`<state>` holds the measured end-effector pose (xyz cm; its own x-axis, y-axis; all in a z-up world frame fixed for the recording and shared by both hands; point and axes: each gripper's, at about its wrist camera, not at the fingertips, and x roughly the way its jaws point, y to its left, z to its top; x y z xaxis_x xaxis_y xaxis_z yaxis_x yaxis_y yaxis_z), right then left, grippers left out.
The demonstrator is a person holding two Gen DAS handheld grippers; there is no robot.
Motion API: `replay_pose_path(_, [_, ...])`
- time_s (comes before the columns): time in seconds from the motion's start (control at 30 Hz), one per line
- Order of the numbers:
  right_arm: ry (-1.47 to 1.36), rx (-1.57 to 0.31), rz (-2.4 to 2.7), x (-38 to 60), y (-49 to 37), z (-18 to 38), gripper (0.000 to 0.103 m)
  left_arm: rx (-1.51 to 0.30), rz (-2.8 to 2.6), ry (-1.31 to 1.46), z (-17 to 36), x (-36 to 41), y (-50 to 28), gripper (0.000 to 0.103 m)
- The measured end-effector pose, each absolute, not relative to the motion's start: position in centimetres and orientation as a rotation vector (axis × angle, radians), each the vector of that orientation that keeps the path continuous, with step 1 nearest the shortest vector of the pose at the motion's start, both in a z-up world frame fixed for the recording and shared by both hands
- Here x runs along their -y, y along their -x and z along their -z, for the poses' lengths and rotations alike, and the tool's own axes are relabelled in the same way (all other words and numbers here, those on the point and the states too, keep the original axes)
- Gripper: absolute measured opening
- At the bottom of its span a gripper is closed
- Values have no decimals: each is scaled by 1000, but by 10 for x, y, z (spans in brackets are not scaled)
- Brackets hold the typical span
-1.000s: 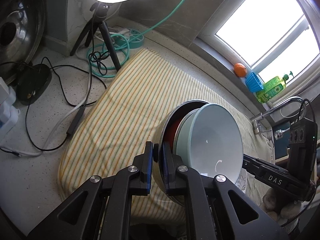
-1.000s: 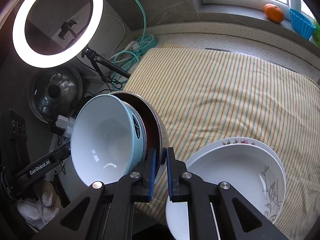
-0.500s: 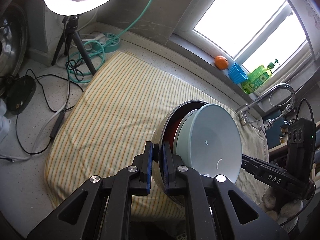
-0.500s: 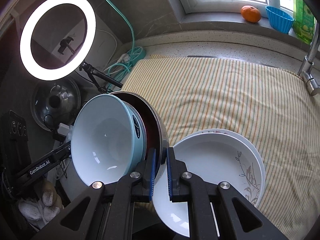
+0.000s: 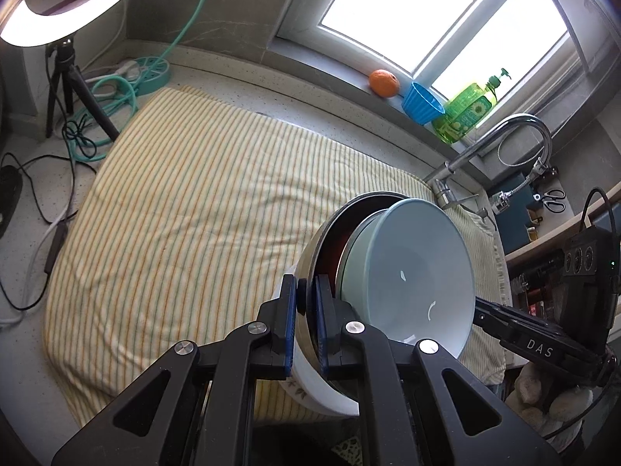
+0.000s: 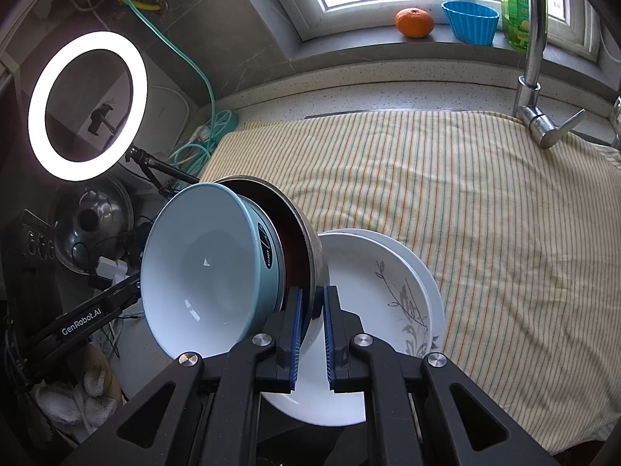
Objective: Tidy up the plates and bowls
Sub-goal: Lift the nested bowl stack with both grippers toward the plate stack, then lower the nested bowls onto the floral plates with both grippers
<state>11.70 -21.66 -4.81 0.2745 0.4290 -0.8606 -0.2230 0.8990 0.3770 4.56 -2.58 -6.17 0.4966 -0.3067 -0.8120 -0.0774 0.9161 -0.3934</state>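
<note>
I have both grippers clamped on the same stack. My left gripper [image 5: 306, 310] has its fingers [image 5: 286, 318] nearly closed, pinching the rim of the steel bowl [image 5: 310, 248] between the blue pads. My right gripper [image 6: 310, 318] grips the opposite rim of that steel bowl [image 6: 306, 233] the same way, fingers [image 6: 295, 330] almost together with only the thin metal edge between them. Nested inside the steel bowl is a pale blue bowl [image 5: 407, 272], and between the two I can see a dark red inner surface; whether that is a separate dish or the steel bowl's lining I cannot tell. The stack is tipped on its side, so the blue bowl [image 6: 202, 264] opens sideways rather than up, held in the air above the near edge of the striped cloth [image 5: 194, 213] that covers the desk [image 5: 31, 202].

Below my right gripper a white plate [image 6: 388, 291] with a grey leaf pattern lies on the cloth [image 6: 485, 233], with a second white rim showing under it. From the left view only a sliver of that plate [image 5: 310, 392] shows under the fingers.

At the back, an orange [image 6: 414, 22], a blue cup [image 6: 469, 23] and a green soap bottle [image 5: 464, 110] stand on the windowsill, near the tap [image 6: 535, 77]. A ring light [image 6: 87, 105] glows at the far side.
</note>
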Motion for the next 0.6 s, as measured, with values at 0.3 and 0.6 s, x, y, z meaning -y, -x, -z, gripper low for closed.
replay_pose_path(0.3, [-228,-1240,-377,248,-109,60,10,-1100,192,379,73,51,-53,8])
replay_pose_path(0.6, [-242,-1268,-347,260,-107,73,10,-1144,203,360,84,62,-54,8])
